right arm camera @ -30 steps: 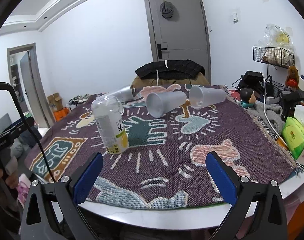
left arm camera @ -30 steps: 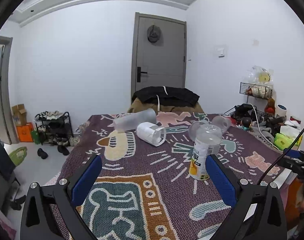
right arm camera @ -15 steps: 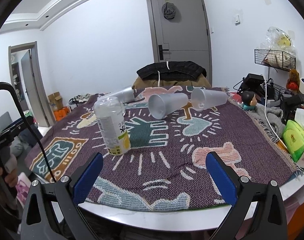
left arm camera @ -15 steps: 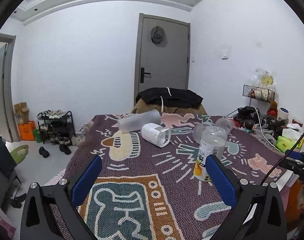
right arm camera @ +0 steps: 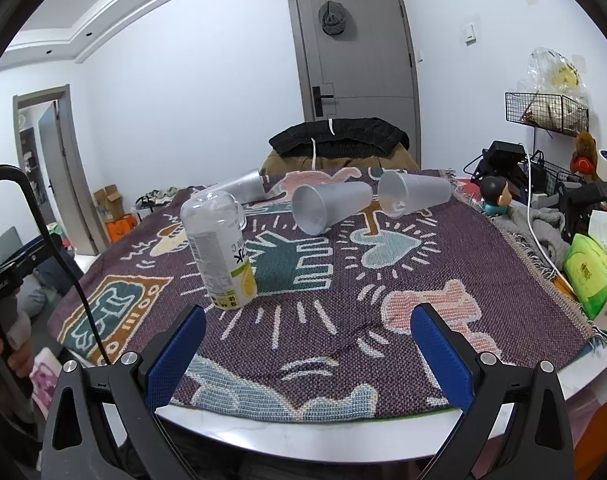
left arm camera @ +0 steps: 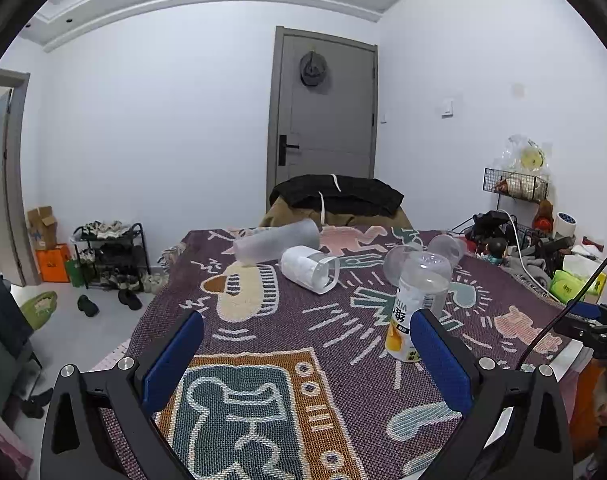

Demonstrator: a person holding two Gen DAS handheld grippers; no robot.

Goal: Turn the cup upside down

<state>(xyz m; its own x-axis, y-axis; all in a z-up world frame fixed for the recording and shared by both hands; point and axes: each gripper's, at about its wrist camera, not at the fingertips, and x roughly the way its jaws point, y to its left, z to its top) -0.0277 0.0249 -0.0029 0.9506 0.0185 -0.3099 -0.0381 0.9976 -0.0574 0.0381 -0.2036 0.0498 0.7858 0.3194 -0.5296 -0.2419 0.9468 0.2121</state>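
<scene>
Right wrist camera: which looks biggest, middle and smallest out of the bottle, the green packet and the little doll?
1. Upside-down clear plastic bottle with yellow label, though it is nearest.
2. Green tissue packet.
3. Small black-haired doll, farthest away.

Bright, even ceiling light; soft shadows, sharp focus, strong fisheye bending, black vignette at corners.

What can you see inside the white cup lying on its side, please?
From the left wrist view, the white cup shows its clear open mouth; only bare inner wall shows. Its far end stays hidden. In the right view the bottle covers it.
</scene>
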